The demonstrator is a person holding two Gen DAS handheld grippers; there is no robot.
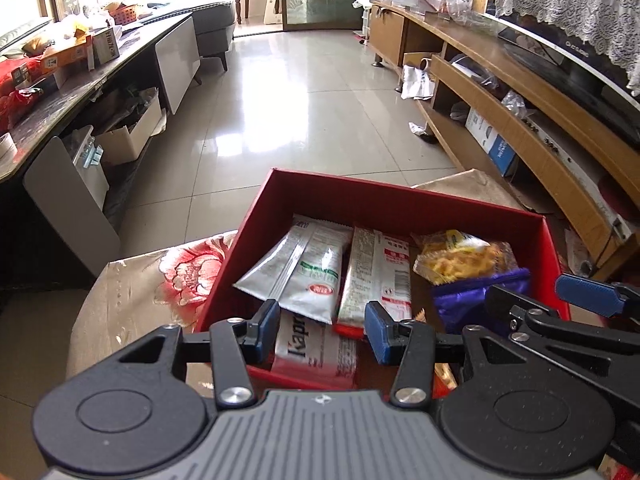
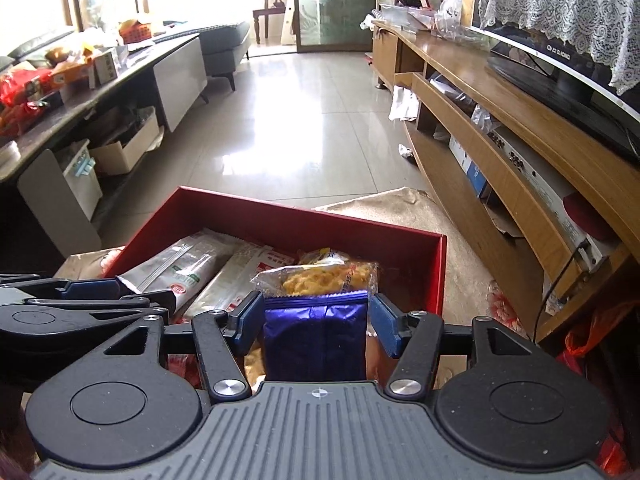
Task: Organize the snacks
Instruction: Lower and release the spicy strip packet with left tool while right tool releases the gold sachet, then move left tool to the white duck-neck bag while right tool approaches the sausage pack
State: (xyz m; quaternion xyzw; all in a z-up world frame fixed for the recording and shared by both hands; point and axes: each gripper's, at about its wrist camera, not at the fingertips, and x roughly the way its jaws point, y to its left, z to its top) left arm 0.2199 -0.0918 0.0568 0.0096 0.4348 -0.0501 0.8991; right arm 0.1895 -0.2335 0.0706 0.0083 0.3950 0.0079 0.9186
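Left gripper (image 1: pixel 322 330) over near edge of red box (image 1: pixel 400 204), jaws drawn together, nothing visibly clamped; white Kapro packet (image 1: pixel 316 350) lies below gap. Silver packet (image 1: pixel 304 268), red-white bar (image 1: pixel 378 276), yellow snack bag (image 1: pixel 464 258) lie flat inside box. Floral cloth (image 1: pixel 160 280) under box.

Right gripper (image 2: pixel 316 324) straddles purple packet (image 2: pixel 316 336), pads standing clear of its sides. Left gripper's arm crowds left edge. TV cabinet (image 2: pixel 520 168) at right.
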